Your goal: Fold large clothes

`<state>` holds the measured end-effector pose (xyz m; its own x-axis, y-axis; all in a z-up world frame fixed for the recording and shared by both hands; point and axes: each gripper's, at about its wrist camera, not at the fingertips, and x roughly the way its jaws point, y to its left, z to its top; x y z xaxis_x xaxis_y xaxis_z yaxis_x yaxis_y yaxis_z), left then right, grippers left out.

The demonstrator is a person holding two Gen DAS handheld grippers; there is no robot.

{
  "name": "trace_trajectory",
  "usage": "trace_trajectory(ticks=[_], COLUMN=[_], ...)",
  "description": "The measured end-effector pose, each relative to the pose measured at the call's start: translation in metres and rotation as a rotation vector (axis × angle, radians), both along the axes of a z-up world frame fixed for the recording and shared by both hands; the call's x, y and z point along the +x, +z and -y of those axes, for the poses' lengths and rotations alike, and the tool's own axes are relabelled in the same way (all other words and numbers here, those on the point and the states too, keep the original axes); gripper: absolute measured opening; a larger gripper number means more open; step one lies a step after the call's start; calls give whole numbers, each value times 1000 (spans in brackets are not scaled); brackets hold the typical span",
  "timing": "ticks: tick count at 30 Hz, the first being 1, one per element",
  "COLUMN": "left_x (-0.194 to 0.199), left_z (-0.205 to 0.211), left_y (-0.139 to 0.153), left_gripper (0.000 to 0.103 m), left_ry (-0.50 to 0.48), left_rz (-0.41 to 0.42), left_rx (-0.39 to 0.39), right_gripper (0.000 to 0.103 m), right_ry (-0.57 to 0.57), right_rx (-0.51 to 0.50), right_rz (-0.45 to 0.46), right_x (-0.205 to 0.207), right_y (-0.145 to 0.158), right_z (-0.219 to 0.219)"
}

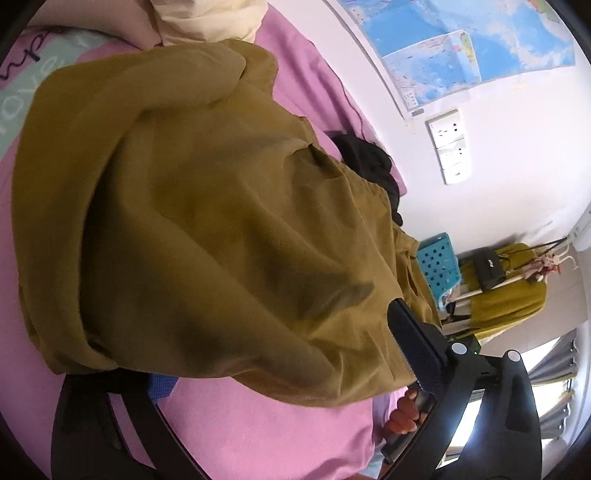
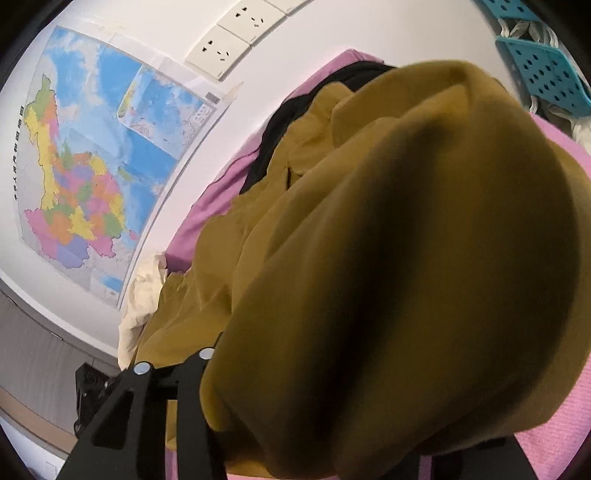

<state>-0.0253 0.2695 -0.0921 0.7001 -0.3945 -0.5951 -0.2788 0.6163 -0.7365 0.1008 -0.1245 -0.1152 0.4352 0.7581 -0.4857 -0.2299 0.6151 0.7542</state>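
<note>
A large mustard-yellow garment (image 1: 207,221) lies bunched on the pink bed sheet (image 1: 258,424). My left gripper (image 1: 236,347) stands open at its near edge. The right finger (image 1: 413,350) shows its toothed pad against the cloth, while the left finger (image 1: 92,402) is partly under the hem. In the right wrist view the same garment (image 2: 406,277) bulges close to the lens and covers my right gripper (image 2: 343,387). Only its black linkage arms (image 2: 147,398) show. Its fingertips are hidden, so its hold is unclear.
A black garment (image 1: 369,162) lies by the wall behind the mustard one. A cream pillow (image 1: 207,18) sits at the bed's head. On the wall are a map (image 2: 92,166) and sockets (image 2: 236,40). A blue perforated basket (image 1: 439,266), a coat stand and a window stand beyond the bed.
</note>
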Motion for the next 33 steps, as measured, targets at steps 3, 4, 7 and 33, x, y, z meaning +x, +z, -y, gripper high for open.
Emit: trace_trajectory(ticks=[3,4,7,33], left_x=[5,6,11,23], left_z=[4,6,8,-25], left_y=[2,4,6,217], left_gripper=[90,75,56,36], left_ry=[8,17,7,-74], left_rz=[-23,-35,-75,309], left_rx=[41,74,149,334], right_gripper=[63,62,36,20], right_ry=[35,35,45,214], right_rx=[-1,-23,-16,38], right_rz=[22,21,27,608], right_x=[0,1,3,-29], right_y=[5,6,7,251], right_z=[-7,-10,-13,-59])
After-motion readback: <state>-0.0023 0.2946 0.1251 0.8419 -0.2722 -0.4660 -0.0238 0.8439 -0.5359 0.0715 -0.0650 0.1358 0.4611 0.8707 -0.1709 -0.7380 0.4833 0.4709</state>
